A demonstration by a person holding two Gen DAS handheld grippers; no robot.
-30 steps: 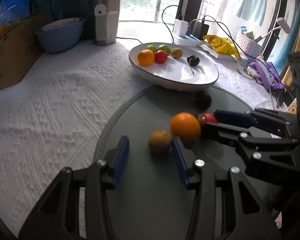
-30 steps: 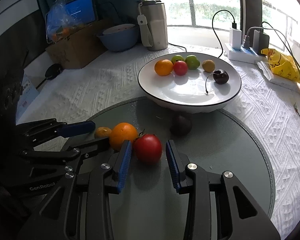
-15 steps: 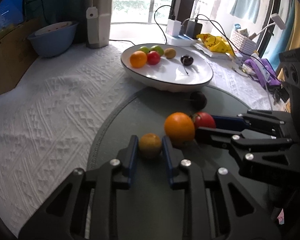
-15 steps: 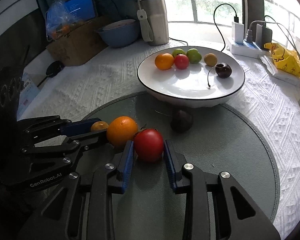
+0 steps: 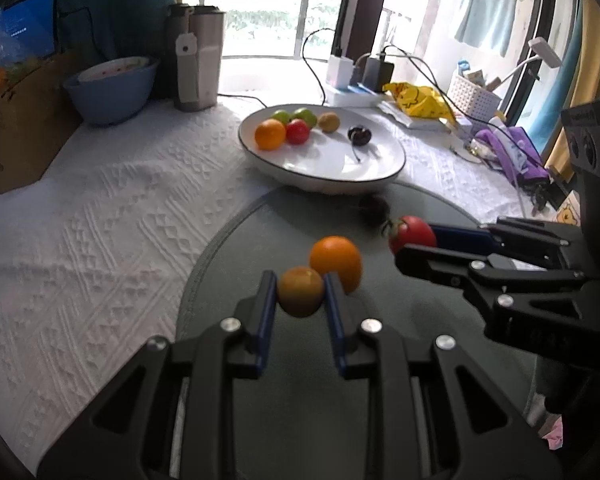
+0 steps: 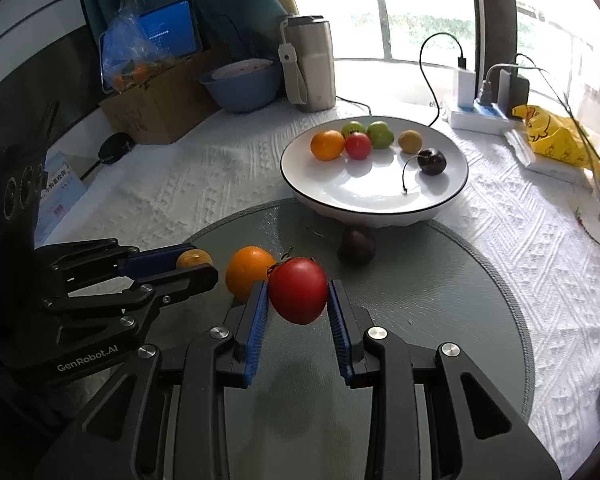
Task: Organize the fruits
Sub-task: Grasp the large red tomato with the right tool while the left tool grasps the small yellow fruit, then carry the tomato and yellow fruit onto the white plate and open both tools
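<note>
— holding two fruits at once: left tool [image 5: 301, 291] clamped on a small brownish-orange fruit [image 5: 300, 290], blue pads pressed on both flanks; right tool [image 6: 298, 297] clamped on the red tomato [image 6: 298, 289], stem tilted up and to the left

— lifted or resting?

— cannot tell for sure; looks just clear of the round grey mat [image 6: 440, 304], judging by the dim shadow under the tomato; loose orange [image 6: 249, 276] sitting on the mat between the two tools, touching neither pad as far as visible

— and the goal?

— white plate [image 6: 452, 196] straight ahead of both tools, past the far edge of the mat, on the white-clothed bench [image 6: 172, 192]; already carrying an orange, a red fruit, two green ones, a brownish one and a dark cherry, all crowded toward the far rim; near half bare

— nearer side?

— right tool, probably; plate almost dead ahead in the right wrist view, ahead and off to the right in the left wrist view; so a short forward reach for the tomato, a longer diagonal one for the small fruit

— anything in the path?

— dark fruit [image 6: 356, 246] tucked against the plate's near base, right on the tomato's line; needs a carry up and over the rim, not a slide; round fruits, so no long axis to mind
</note>
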